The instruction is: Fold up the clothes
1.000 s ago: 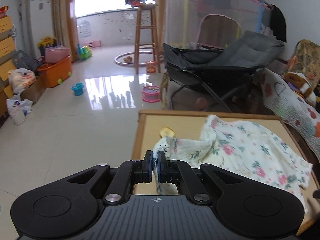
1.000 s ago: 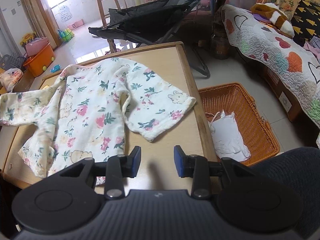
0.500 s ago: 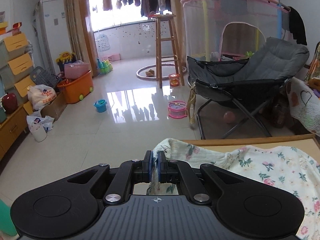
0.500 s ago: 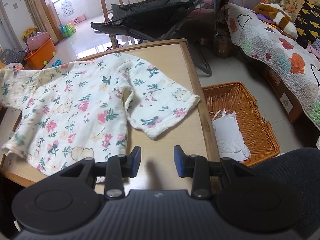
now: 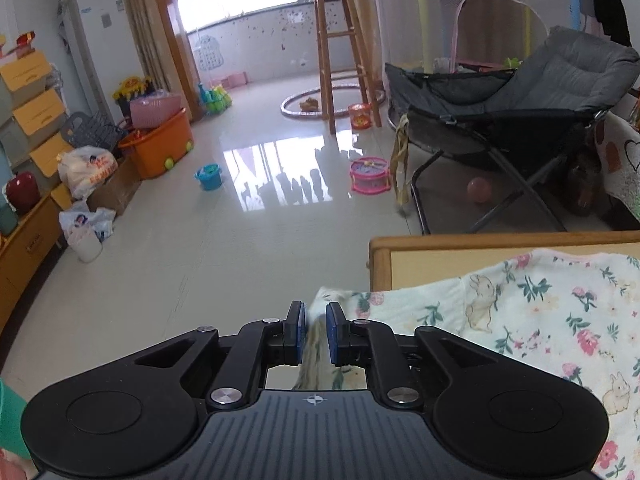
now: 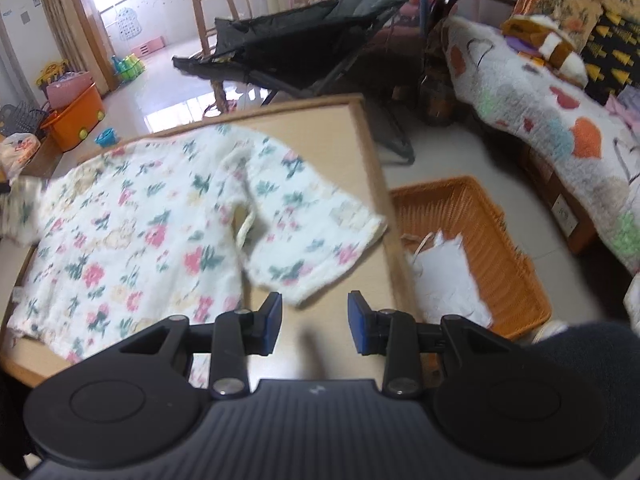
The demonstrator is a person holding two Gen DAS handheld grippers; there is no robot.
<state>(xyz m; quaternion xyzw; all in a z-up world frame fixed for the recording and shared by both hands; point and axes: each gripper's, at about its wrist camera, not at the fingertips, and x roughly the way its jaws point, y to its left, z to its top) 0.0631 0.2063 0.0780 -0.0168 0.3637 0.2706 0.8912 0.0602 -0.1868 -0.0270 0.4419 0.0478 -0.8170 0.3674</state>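
A white floral child's shirt [image 6: 152, 232] lies spread over the wooden table [image 6: 352, 140]. Its right sleeve [image 6: 312, 240] points toward the table's right edge. My right gripper [image 6: 314, 320] is open and empty, just in front of that sleeve's cuff. In the left wrist view the shirt [image 5: 540, 320] stretches to the right, and its left sleeve end [image 5: 320, 320] sits between the pads of my left gripper [image 5: 314, 332], past the table's left edge. The jaws have parted slightly and the cloth hangs loosely between them.
An orange wicker basket [image 6: 480, 216] with white cloth in it stands on the floor right of the table. A grey folding chair [image 5: 520, 92] stands behind the table. A quilt-covered sofa [image 6: 540, 112] is at right. Toys and an orange bin [image 5: 160, 148] lie on the floor at left.
My left gripper pulled the sleeve out leftward beyond the table edge, flattening the shirt, then its jaws parted slightly. My right gripper moved forward toward the right sleeve cuff.
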